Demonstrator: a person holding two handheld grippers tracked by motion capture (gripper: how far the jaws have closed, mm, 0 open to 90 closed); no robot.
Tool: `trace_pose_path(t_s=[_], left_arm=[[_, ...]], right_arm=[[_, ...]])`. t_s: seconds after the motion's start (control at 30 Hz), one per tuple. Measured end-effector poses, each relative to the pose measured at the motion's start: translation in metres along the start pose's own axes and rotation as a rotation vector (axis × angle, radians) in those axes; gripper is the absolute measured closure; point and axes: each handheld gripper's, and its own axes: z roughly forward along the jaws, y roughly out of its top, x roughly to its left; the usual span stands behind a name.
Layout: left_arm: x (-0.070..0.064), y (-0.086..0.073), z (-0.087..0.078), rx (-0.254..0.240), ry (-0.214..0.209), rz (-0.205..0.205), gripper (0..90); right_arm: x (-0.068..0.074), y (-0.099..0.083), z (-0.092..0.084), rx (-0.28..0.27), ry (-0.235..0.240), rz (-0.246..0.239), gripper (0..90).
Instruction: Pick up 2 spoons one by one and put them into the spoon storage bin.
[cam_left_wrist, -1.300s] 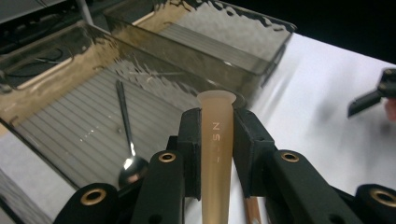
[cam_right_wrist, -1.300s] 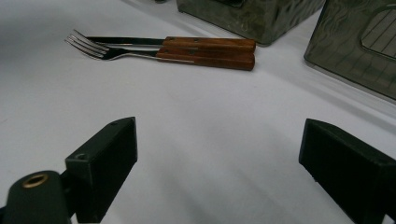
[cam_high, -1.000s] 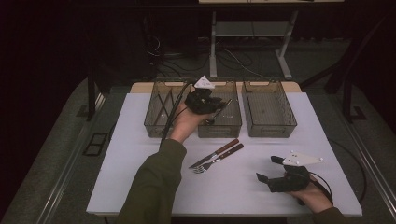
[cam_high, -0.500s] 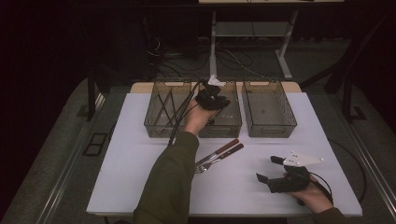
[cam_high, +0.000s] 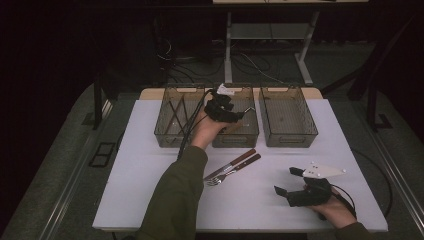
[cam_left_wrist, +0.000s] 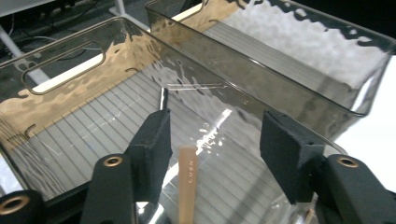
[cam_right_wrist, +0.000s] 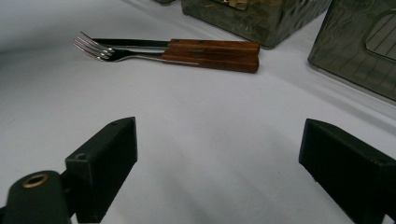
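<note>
White table (cam_high: 150, 200) in a dark room: left gripper (cam_left_wrist: 212, 140) over the middle bin (cam_high: 250, 136), jaws just opened off a wooden-handled utensil (cam_left_wrist: 187, 186) now loose between them, drop looks done; right gripper (cam_high: 285, 186) rests open, fork (cam_high: 220, 177) and knife (cam_high: 245, 156) left.

The table (cam_high: 150, 190) is white and plain. Three bins (cam_high: 288, 117) are smoky grey-brown clear plastic with rippled walls and ribbed, striped floors. In the middle bin (cam_left_wrist: 70, 121) lies a light tan wooden handle (cam_left_wrist: 187, 182). The fork (cam_right_wrist: 140, 55) and knife (cam_right_wrist: 187, 45) have shiny steel ends and dark reddish-brown wooden handles. Both grippers' jaws are matt black; the person's sleeve (cam_high: 175, 200) is olive green.
</note>
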Motion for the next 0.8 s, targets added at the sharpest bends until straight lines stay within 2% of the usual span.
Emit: trace_pose_path(t_s=[0.17,0.33,0.43,0.6,0.63,0.77,0.8], left_arm=[[-0.006,-0.009,-0.017,-0.020,-0.044,-0.006,36.5],[-0.016,-0.020,-0.036,-0.035,-0.076,0.014,32.7],[-0.023,-0.026,-0.044,-0.032,-0.081,0.030,32.7],[-0.034,-0.043,-0.049,-0.012,-0.093,0.058,36.0],[-0.036,-0.047,-0.048,-0.021,-0.105,0.052,37.0],[-0.041,-0.062,-0.045,0.008,-0.122,0.059,42.6],[-0.042,-0.066,-0.044,0.014,-0.125,0.050,45.1]], right_arm=[[0.000,0.000,0.001,-0.001,-0.003,0.002,11.1],[0.000,0.000,0.002,0.003,-0.008,0.001,11.1],[-0.001,0.000,0.002,0.007,-0.007,0.000,11.1],[-0.001,-0.001,0.002,0.004,-0.011,0.003,11.1],[-0.001,-0.001,0.002,0.005,-0.012,0.003,11.1],[-0.002,-0.001,0.002,0.008,-0.015,0.007,11.1],[-0.002,-0.001,0.002,0.007,-0.015,0.008,11.1]])
